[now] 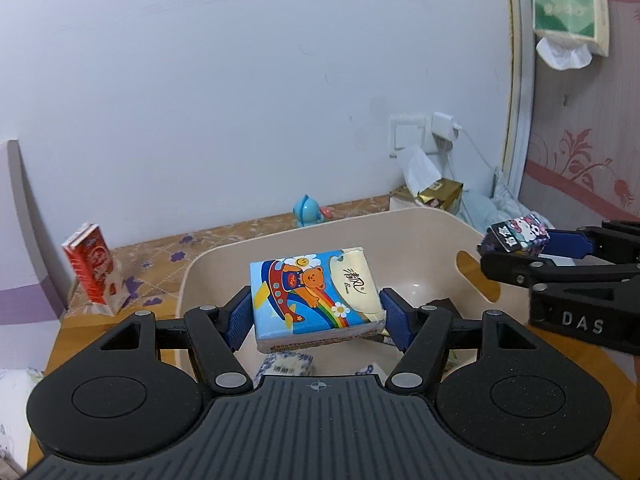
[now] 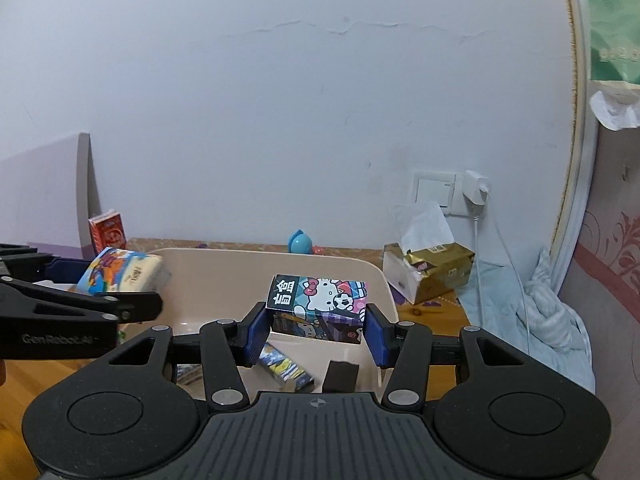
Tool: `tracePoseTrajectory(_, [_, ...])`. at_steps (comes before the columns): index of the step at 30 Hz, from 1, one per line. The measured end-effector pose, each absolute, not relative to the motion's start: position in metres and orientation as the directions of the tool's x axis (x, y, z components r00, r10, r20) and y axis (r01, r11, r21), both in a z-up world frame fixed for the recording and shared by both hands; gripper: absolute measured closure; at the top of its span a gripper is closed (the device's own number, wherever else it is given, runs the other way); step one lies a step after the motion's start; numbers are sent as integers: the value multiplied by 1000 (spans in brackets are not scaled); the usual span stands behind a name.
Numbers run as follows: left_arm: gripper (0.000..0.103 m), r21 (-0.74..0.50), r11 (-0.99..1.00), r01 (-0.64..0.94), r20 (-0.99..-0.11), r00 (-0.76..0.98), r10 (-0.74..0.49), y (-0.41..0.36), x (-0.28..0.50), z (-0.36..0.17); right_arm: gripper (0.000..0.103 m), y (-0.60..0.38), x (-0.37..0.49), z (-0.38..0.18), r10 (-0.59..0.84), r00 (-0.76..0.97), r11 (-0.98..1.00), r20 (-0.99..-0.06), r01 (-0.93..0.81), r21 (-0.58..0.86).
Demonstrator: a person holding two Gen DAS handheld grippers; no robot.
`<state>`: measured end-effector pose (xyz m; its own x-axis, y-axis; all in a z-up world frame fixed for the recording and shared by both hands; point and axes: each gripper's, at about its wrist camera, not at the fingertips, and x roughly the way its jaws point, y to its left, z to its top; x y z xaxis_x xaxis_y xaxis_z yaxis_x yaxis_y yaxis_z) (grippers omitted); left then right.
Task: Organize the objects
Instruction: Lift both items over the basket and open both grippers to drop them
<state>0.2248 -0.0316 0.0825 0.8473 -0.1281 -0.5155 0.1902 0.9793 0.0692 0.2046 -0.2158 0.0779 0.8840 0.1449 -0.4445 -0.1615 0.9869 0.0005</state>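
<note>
Your left gripper [image 1: 318, 312] has its fingers clamped on a cartoon-bear tissue pack [image 1: 316, 300], one blue pad on each short side, pack held flat and lifted over the beige plastic bin [image 1: 420, 224]. From the right wrist view that same pack [image 2: 120, 274] sits off to the left of your right fingers, above the bin's left edge.

Your right gripper [image 2: 316, 326] has its fingers clamped on a Hello Kitty blind box [image 2: 320, 304], gripped at both ends, printed face up, held over the bin's [image 2: 224, 256] inside. From the left wrist view the box [image 1: 516, 234] is to the right of your left fingers, near the bin's handle cutout [image 1: 478, 276].

Below and between your right fingers, lying on the bin floor: a small blue-and-yellow pack [image 2: 286, 370] and a dark brown block [image 2: 340, 376], just beside each other. Under your left fingers a blue-patterned white pack [image 1: 286, 362] shows partly.

Beyond the bin on the desk [image 1: 224, 236]: a red carton [image 1: 94, 268] standing upright far left of your left fingers, a small blue toy [image 1: 306, 210] ahead by the wall, a gold tissue box [image 2: 436, 270] with a tissue pulled up to the right of your right fingers. A charger [image 2: 476, 188] is plugged in at the wall socket. A green tissue box [image 1: 570, 0] hangs upper right.
</note>
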Motion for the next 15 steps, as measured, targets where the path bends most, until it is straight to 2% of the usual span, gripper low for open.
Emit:
tracePoseTrajectory(13, [35, 61, 990, 131, -720, 692, -48, -29, 289, 25, 53, -206, 261, 34, 127, 793, 986, -596, -167, -12])
tracePoseTrajectory(15, [35, 46, 989, 143, -746, 663, -61, -27, 291, 22, 45, -205, 263, 29, 122, 779, 986, -615, -169, -19])
